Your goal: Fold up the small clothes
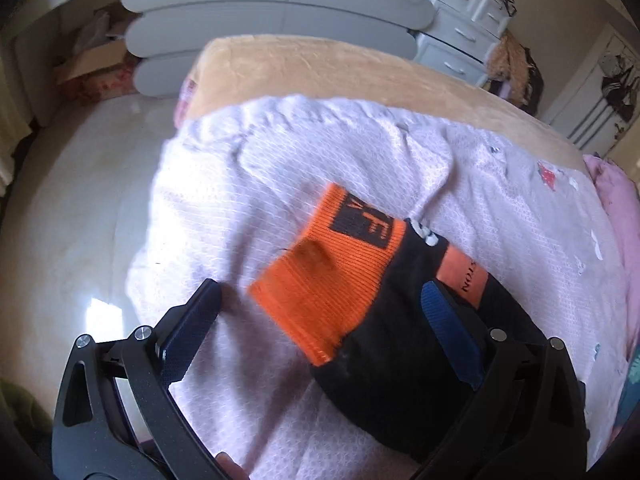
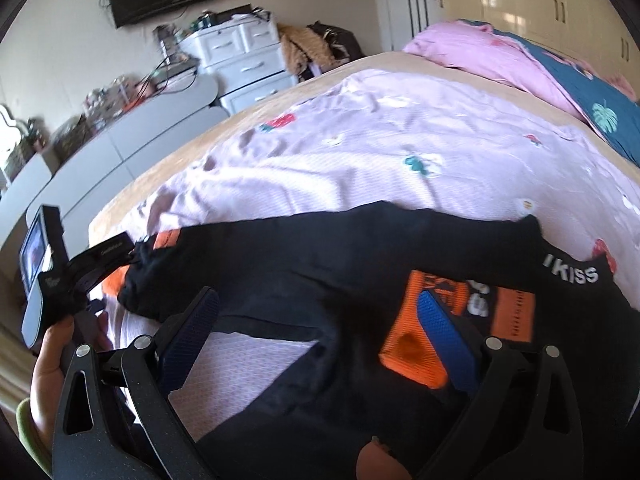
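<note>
**Two open grippers over black-and-orange shorts on the bed**

Seen from the left wrist, the left gripper (image 1: 320, 320) is held with its jaws spread wide, nothing clamped. An orange waistband end of the shorts (image 1: 332, 276) lies between the fingers on the lilac blanket (image 1: 280, 168), which is spread over the bed (image 1: 320, 64).

Seen from the right wrist, the right gripper (image 2: 316, 332) is likewise held wide apart above the shorts (image 2: 312, 264), which are laid out flat across the blanket (image 2: 380, 136). The other gripper's handle is seen at the left.

A fold appears to be in preparation: next, an edge would need to be pinched and carried over.
</note>
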Demonstrator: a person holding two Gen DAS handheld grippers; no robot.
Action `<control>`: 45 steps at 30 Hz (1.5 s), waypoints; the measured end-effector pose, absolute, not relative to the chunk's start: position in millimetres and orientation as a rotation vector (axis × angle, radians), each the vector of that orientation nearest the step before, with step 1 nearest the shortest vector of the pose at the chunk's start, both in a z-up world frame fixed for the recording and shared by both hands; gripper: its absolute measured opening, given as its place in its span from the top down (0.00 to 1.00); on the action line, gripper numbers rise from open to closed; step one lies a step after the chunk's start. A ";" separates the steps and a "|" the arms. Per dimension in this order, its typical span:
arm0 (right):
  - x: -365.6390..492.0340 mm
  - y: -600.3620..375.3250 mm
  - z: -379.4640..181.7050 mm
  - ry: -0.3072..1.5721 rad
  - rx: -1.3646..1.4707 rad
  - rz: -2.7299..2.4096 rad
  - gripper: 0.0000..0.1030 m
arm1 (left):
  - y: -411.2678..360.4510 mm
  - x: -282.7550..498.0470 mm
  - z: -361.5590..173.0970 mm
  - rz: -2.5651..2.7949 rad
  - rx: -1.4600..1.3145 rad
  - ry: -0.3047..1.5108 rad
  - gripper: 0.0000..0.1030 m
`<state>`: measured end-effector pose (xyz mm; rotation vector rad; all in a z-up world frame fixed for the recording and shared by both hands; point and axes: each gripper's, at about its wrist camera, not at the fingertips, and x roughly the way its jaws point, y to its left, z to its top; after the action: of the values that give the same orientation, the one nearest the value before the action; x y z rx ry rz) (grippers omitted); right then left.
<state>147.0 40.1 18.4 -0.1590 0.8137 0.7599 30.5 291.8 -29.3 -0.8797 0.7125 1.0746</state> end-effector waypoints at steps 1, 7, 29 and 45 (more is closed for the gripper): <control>145.6 43.3 15.8 0.821 -0.161 0.769 0.04 | 291.8 31.9 -30.9 1.051 -0.886 0.712 0.09; 142.6 38.5 3.4 0.854 -0.143 0.764 0.04 | 284.8 35.1 -20.3 0.937 -0.869 0.602 0.27; 139.7 -56.5 19.5 0.819 0.044 0.637 0.04 | 251.7 49.5 35.3 0.519 -0.837 0.360 0.93; 122.0 -154.7 17.4 0.790 0.092 0.457 0.04 | 171.4 99.2 65.6 0.148 -0.701 0.421 0.92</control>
<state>122.0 -154.7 17.4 0.0916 0.7900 0.4566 99.2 171.4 65.6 -0.7011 0.4208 0.1482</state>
